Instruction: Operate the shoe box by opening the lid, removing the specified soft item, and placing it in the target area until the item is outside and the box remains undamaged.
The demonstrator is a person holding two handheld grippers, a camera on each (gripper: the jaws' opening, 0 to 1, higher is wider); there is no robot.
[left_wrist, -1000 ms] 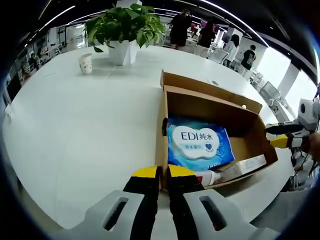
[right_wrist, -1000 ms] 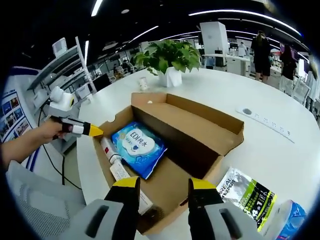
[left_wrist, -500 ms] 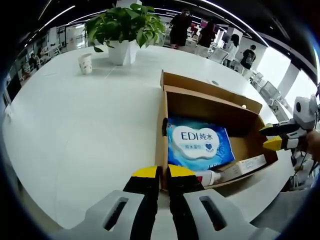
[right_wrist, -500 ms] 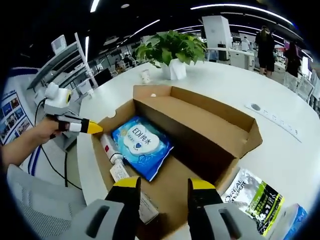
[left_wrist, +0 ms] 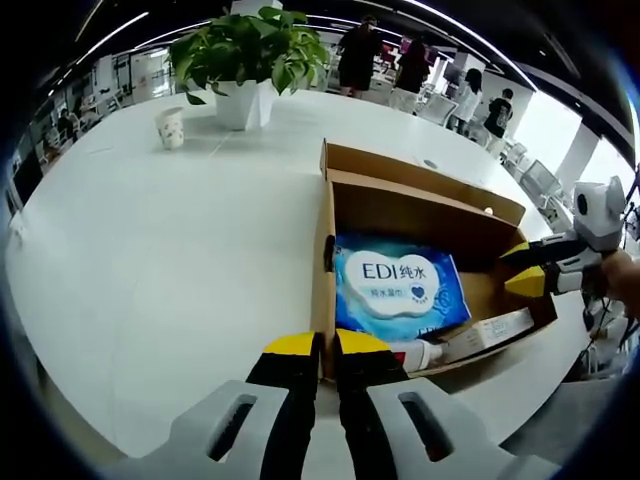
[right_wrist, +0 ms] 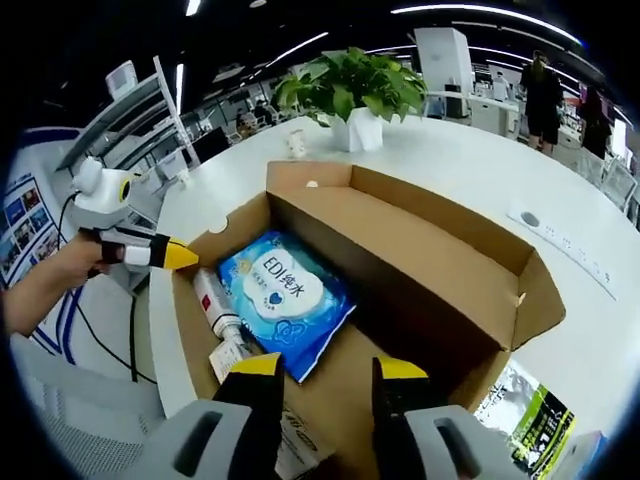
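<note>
The shoe box [right_wrist: 440, 270] stands open-topped, reachable from above; its tall walls block the sides, and a tube [right_wrist: 213, 305] apparently crowds one end

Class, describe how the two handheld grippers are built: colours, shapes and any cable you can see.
Each gripper has pale grey slotted jaw arms ending in black fingers with yellow tips, as on the left gripper and the right gripper. A dark cable hangs below the left gripper's handle in the right gripper view.

Left gripper view: low at one end of box [left_wrist: 420, 215], facing along it. Right gripper view: close above opposite end. Both share box interior
</note>
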